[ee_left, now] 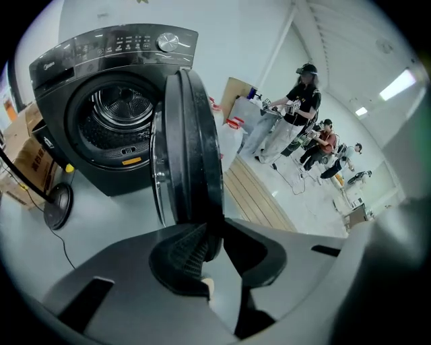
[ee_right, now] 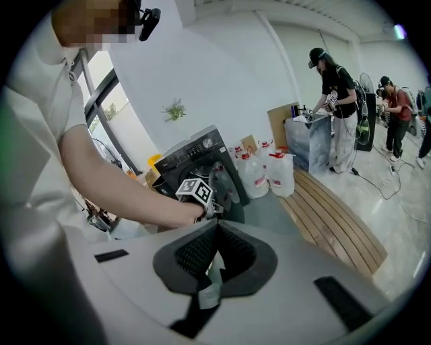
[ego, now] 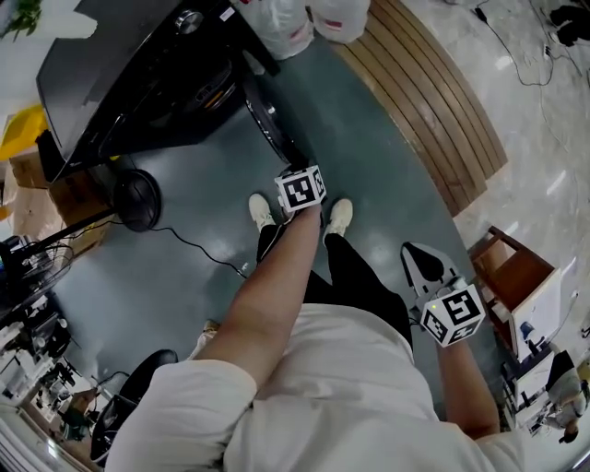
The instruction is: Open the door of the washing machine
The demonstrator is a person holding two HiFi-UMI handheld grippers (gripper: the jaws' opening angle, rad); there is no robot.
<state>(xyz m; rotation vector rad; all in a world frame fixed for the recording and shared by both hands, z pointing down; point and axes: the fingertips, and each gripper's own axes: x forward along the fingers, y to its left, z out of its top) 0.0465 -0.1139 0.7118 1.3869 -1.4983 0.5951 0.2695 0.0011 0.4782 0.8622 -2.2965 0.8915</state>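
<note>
A black front-loading washing machine [ego: 129, 83] stands on the grey floor. Its round door [ego: 269, 120] is swung out from the front. In the left gripper view the door [ee_left: 188, 148] is edge-on, and beside it the steel drum [ee_left: 121, 111] shows through the opening. My left gripper [ego: 297, 171] is at the door's free edge, and in its own view the left gripper [ee_left: 212, 239] is shut on the door's rim. My right gripper [ego: 415, 253] hangs low by the person's right side, away from the machine. It is shut with nothing between its jaws [ee_right: 215, 226].
A slatted wooden platform [ego: 433, 101] runs to the right of the machine, with white jugs [ego: 304, 23] at its far end. A black round fan base [ego: 136, 198] and its cable lie left of the door. A wooden stool [ego: 512, 272] stands at the right. People [ee_left: 293, 114] work in the background.
</note>
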